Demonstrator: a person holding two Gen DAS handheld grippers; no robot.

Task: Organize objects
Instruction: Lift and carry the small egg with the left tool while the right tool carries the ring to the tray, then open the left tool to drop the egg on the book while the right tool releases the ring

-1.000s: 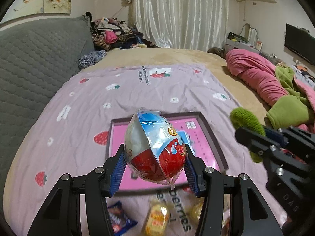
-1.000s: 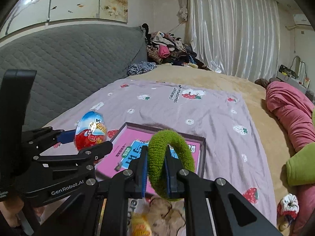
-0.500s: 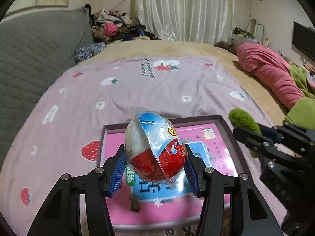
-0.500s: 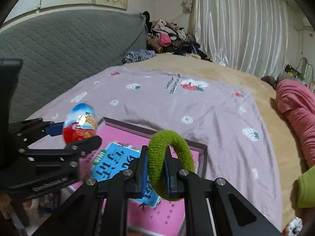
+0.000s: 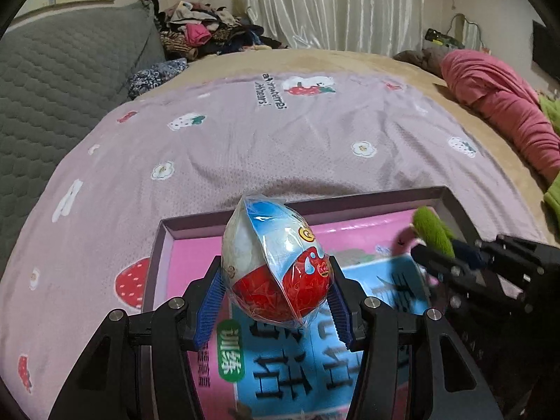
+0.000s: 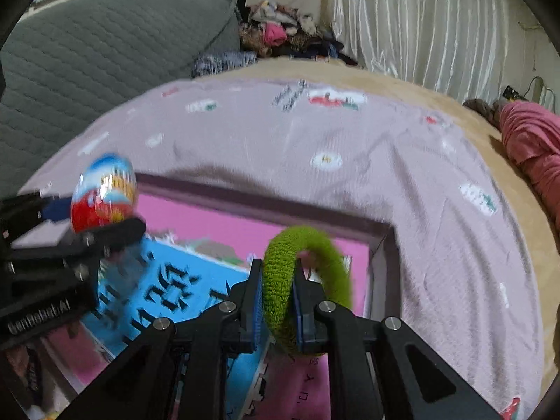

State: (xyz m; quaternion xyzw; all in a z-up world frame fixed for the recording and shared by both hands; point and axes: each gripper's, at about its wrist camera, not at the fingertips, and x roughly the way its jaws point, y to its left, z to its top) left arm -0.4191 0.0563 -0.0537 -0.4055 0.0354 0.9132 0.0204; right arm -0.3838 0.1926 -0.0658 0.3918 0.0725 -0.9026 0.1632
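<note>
Foil-wrapped egg point(image 5: 276, 266) between left tongs point(image 5: 276, 309)

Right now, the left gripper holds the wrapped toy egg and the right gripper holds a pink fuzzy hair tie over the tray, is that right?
Not quite: the hair tie is green, not pink, as the right wrist view shows. The rest stands: the left gripper holds the wrapped toy egg, and the right gripper holds the tie over the tray.

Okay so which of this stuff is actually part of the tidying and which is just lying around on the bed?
In play:
- wrapped chocolate egg, held by left gripper
- green hair scrunchie, held by right gripper
- pink box beneath both

Just lying about:
- clothes pile
- pink blanket
- grey cushion
</note>
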